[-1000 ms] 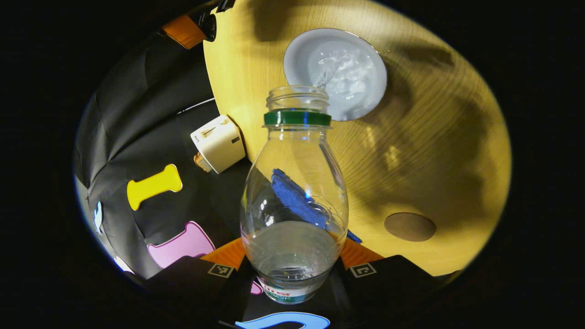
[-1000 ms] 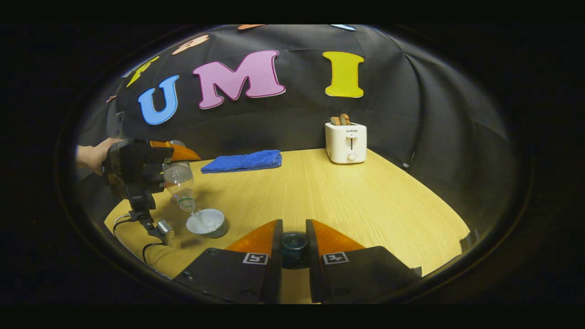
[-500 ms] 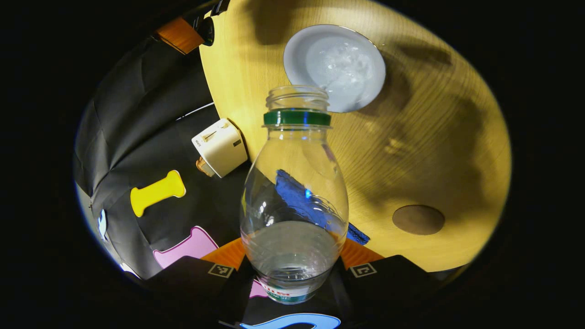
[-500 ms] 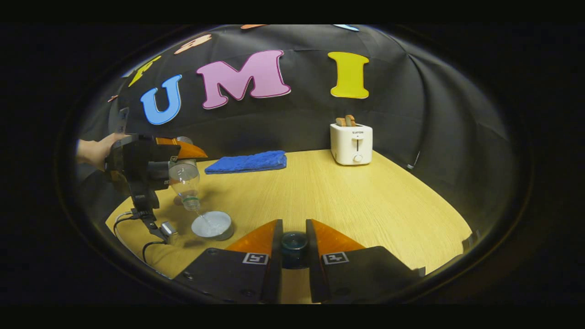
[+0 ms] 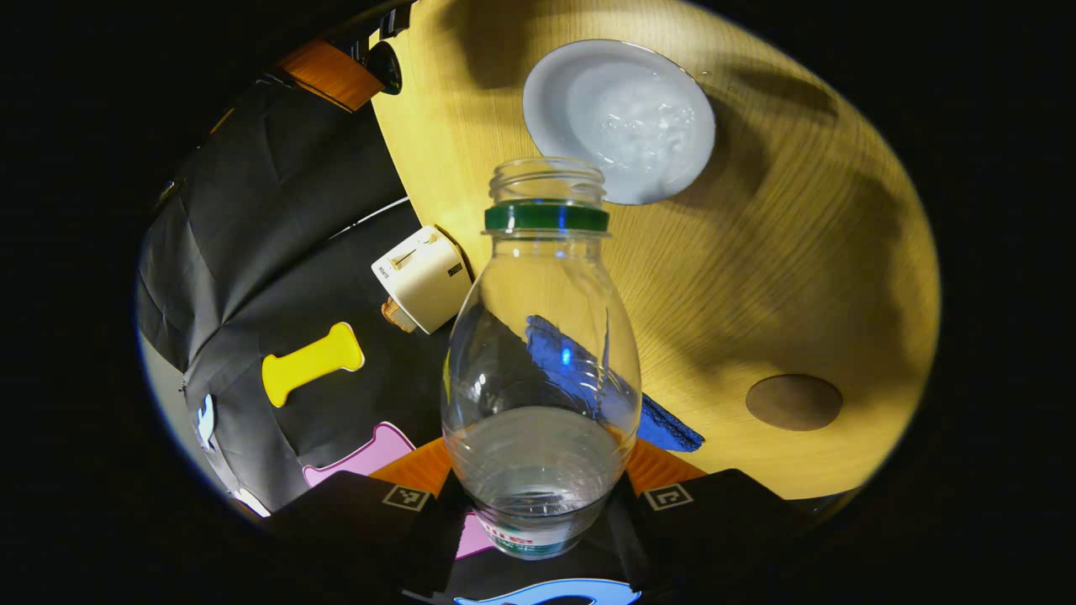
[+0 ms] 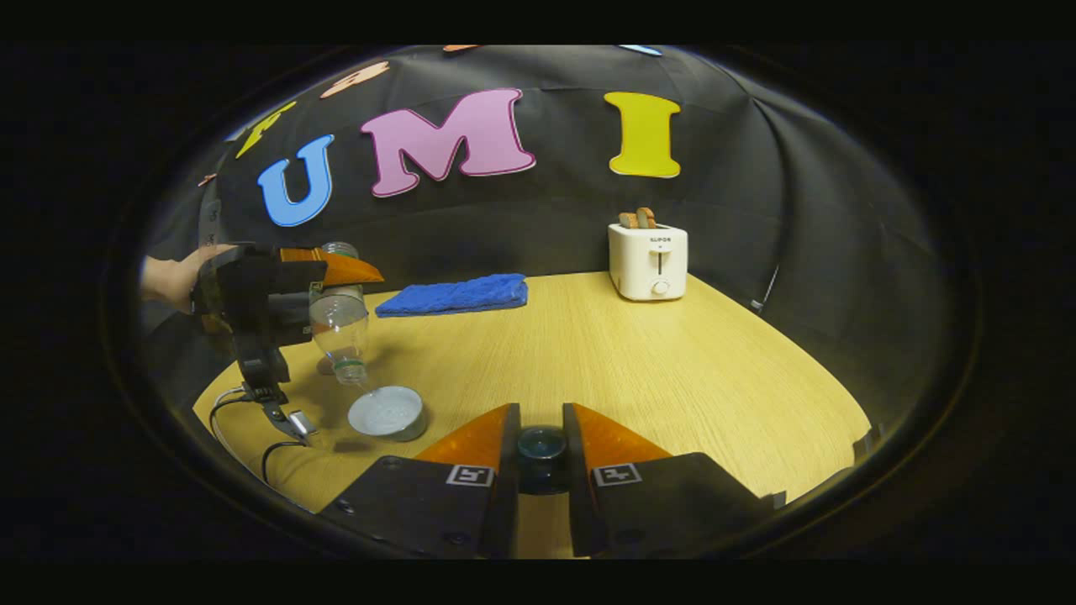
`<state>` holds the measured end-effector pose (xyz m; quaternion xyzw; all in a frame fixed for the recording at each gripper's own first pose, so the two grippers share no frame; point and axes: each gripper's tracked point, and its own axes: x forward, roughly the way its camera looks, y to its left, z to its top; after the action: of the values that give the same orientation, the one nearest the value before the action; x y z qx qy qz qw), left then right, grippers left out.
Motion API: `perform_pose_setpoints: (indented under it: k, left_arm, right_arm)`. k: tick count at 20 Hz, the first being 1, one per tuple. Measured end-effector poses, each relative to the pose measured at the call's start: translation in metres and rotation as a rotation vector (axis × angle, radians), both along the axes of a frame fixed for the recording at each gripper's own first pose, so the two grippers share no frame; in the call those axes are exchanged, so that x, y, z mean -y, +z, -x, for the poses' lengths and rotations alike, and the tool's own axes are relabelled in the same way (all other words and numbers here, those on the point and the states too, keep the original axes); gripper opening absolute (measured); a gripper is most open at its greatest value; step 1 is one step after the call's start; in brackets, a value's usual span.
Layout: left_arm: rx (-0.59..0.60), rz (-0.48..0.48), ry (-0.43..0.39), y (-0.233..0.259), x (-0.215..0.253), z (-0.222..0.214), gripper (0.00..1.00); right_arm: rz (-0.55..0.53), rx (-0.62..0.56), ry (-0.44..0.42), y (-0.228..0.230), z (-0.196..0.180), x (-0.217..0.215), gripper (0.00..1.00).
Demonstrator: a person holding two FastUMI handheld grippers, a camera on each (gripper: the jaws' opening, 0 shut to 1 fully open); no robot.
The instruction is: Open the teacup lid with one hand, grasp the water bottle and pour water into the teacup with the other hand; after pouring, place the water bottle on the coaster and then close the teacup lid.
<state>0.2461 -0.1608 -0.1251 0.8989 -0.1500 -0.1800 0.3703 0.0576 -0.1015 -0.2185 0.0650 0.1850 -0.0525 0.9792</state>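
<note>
The water bottle (image 5: 540, 361) base is hidden between the jaws.

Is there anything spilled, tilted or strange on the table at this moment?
No spill shows on the table. The water bottle, gripped by the left gripper, is tilted mouth-down over the open teacup, which fits pouring. The right gripper holds the teacup lid off the cup. Nothing else stands out.
</note>
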Motion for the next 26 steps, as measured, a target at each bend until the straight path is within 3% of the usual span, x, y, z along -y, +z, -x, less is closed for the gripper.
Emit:
perform_pose_setpoints:
  k: [6,7,8,11,12,14,15,17,21,23,26]
  left_arm:
    - [0.013,0.018,-0.024,0.001,0.002,0.002,0.77]
    - [0.009,0.028,-0.015,0.002,0.000,0.001,0.77]
    - [-0.001,0.049,0.000,0.002,-0.003,0.000,0.77]
    - [-0.053,0.181,0.051,-0.005,-0.019,0.003,0.76]
    - [-0.063,0.256,0.070,-0.008,-0.022,0.004,0.77]
    - [-0.146,0.462,0.167,-0.028,-0.038,0.006,0.77]
    - [-0.191,0.564,0.206,-0.036,-0.043,0.012,0.77]
    - [-0.274,0.773,0.330,-0.044,-0.061,0.021,0.76]
    - [-0.391,1.316,0.493,-0.020,-0.085,0.027,0.76]
    - [-0.459,1.534,0.482,0.009,-0.088,0.024,0.76]
    - [-0.533,1.764,0.430,0.042,-0.106,0.020,0.76]
  right_arm:
    - [0.003,0.005,0.009,0.003,-0.002,-0.002,0.28]
    - [-0.001,0.007,0.008,0.004,-0.001,-0.002,0.23]
    - [-0.004,0.009,0.006,0.005,-0.001,-0.002,0.28]
    - [-0.006,0.010,0.006,0.007,-0.002,-0.001,0.23]
    - [-0.004,0.010,0.007,0.007,-0.002,-0.001,0.28]
    - [-0.013,-0.006,0.014,0.004,-0.005,-0.003,0.28]
    - [-0.016,-0.010,0.021,0.004,-0.007,-0.005,0.24]
    - [0.006,-0.002,0.027,0.010,-0.012,-0.003,0.28]
    - [-0.001,0.013,0.037,0.019,-0.027,-0.011,0.28]
    - [-0.019,0.003,0.055,0.020,-0.036,-0.021,0.28]
    - [-0.013,0.018,0.085,0.028,-0.046,-0.036,0.28]
